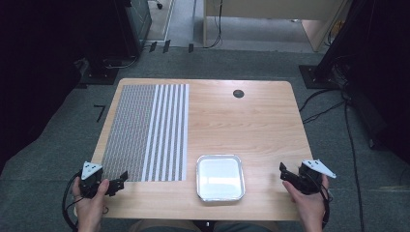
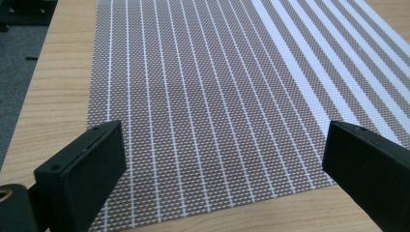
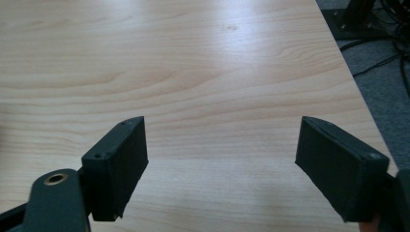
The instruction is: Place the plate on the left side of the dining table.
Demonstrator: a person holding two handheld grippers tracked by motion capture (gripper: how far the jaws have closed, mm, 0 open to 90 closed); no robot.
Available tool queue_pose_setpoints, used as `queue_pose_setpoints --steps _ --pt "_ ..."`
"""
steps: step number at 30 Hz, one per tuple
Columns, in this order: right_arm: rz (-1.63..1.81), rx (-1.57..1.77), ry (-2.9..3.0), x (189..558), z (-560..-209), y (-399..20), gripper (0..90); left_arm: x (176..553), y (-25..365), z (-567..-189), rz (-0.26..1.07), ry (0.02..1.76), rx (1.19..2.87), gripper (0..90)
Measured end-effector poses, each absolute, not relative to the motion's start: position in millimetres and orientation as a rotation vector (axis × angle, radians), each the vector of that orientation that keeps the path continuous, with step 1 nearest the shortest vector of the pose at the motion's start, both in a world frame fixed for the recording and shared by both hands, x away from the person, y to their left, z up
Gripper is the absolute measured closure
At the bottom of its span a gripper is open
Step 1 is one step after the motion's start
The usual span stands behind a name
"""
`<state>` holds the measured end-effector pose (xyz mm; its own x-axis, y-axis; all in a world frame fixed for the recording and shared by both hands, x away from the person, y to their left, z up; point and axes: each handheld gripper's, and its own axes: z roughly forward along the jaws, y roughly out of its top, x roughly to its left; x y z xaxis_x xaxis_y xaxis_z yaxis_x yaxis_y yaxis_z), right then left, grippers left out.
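Both tongs released: left gripper [image 2: 217,164] poised over the near edge of the mat [image 2: 212,96], right gripper [image 3: 222,159] above bare table [image 3: 193,58], tray [image 1: 220,177] between them; pinch the mat's edge squarely

The striped woven placemat [image 1: 145,131] lies flat on the worktop, just left of the square foil tray [image 1: 220,177], which is empty, upright and near the front edge
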<state>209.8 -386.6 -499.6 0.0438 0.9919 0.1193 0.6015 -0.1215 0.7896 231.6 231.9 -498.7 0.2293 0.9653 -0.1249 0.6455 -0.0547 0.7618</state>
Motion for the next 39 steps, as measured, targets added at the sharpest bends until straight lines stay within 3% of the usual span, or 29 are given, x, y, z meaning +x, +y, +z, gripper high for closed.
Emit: queue_pose_setpoints --steps 9,18,25,31,39 --pt "0.988 1.768 1.584 207 -493 -378 26.3 231 217 -496 0.547 1.47 1.768 0.0" --pt "1.0 1.748 1.612 208 -493 -366 27.6 230 207 -495 0.539 1.468 1.75 0.0" --pt "1.055 1.718 1.646 206 -491 -353 42.8 230 193 -497 0.535 1.462 1.772 0.0" --pt "1.069 1.714 1.652 205 -490 -345 48.8 230 176 -497 0.53 1.438 1.8 0.0" --pt "1.084 1.701 1.672 206 -491 -338 48.8 230 164 -496 0.53 1.439 1.804 0.0"
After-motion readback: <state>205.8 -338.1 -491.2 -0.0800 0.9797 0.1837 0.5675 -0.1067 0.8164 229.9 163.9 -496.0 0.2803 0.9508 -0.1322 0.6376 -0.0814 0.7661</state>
